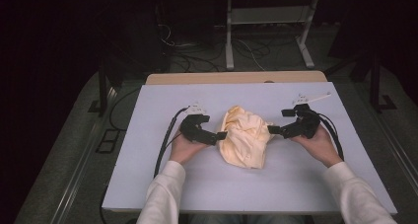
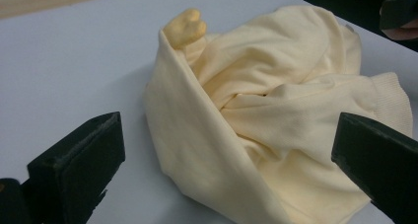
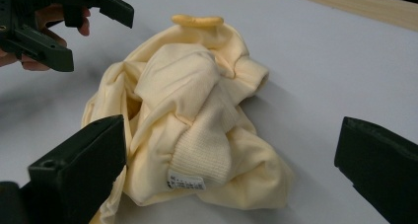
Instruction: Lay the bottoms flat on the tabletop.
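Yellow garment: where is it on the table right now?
In the high view the crumpled yellow garment lies mid-table on the white table, between the left gripper and the right gripper, both open at its edges.

A crumpled pale-yellow garment (image 1: 245, 136) lies bunched mid-table.

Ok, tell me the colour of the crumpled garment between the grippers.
Pale yellow garment, plain, no pattern; clearest in the right gripper view.
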`<action>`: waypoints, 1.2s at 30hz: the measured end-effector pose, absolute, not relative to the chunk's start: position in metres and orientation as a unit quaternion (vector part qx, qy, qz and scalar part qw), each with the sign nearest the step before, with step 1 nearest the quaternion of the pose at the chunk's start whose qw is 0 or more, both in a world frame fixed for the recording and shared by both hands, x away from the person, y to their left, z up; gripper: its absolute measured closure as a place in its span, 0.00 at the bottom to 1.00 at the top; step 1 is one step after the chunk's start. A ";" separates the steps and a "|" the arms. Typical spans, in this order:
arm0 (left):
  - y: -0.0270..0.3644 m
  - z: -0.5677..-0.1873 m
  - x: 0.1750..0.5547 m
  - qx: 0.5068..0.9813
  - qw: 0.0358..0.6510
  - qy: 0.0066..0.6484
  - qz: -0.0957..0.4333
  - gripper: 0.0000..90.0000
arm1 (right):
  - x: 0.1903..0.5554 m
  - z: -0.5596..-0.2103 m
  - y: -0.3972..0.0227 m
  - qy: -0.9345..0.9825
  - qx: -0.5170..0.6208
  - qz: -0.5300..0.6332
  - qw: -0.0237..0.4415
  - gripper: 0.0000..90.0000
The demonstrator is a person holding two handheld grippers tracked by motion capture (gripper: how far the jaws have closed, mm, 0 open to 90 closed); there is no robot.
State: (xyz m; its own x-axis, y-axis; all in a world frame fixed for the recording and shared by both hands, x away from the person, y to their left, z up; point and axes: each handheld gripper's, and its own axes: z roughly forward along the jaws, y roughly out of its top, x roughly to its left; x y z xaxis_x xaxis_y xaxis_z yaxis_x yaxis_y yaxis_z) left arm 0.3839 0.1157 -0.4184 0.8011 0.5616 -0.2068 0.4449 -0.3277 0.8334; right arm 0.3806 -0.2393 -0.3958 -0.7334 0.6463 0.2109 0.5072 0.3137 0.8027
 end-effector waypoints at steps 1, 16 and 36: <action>0.115 -0.420 0.384 0.812 0.490 0.311 0.058 0.00 | 0.381 -0.397 -0.239 0.807 0.360 0.463 0.071 0.00; 0.110 -0.441 0.382 0.861 0.406 0.305 0.039 0.35 | 0.382 -0.408 -0.230 0.826 0.356 0.435 0.037 0.28; 0.140 -0.418 0.389 0.822 0.449 0.349 0.030 0.94 | 0.388 -0.386 -0.239 0.802 0.350 0.484 -0.004 0.82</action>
State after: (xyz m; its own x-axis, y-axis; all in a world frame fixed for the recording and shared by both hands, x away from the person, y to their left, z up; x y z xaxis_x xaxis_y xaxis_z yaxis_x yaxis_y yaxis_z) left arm 0.3887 0.1400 -0.4181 0.7553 0.6001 -0.2634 0.5464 -0.3547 0.7587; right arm 0.3881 -0.2388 -0.3860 -0.7546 0.5581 0.3451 0.5654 0.2861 0.7736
